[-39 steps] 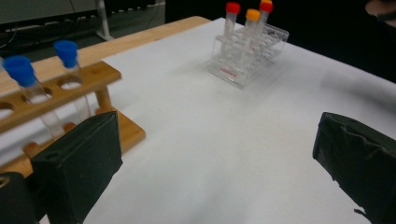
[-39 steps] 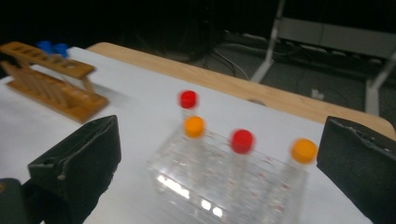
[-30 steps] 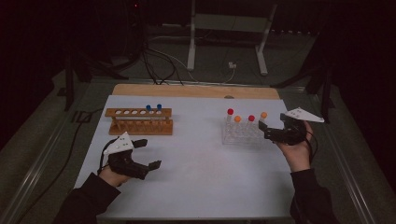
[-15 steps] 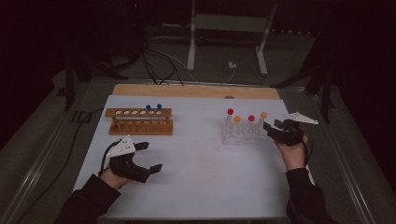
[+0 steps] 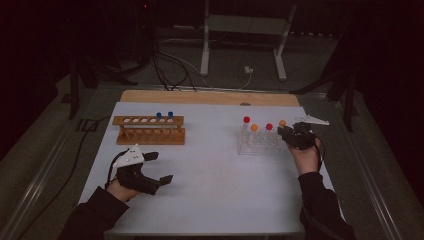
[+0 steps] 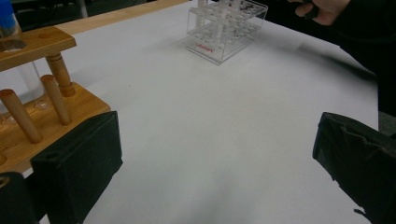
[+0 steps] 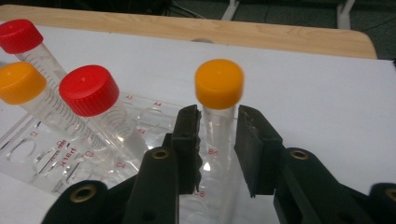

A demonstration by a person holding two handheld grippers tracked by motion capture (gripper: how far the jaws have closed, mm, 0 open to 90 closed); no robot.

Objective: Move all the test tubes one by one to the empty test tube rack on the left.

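A clear plastic rack at the right of the white table holds two red-capped tubes and two orange-capped ones. My right gripper reaches the rack's right end, and its jaws have just been closing. Both pads now lie against the sides of the upright orange-capped tube, just under its cap. In the high view, this right gripper sits at that tube. My left gripper rests open near the table's front left, with nothing between its jaws.
A wooden rack with two blue-capped tubes stands at the back left, close to the left gripper's left jaw. A wooden board edge runs along the far side. Cables and stand legs lie beyond the table.
The right hand has come down and in toward the clear rack's right end, and its jaws have closed around the orange-capped tube. The left hand has stayed put.
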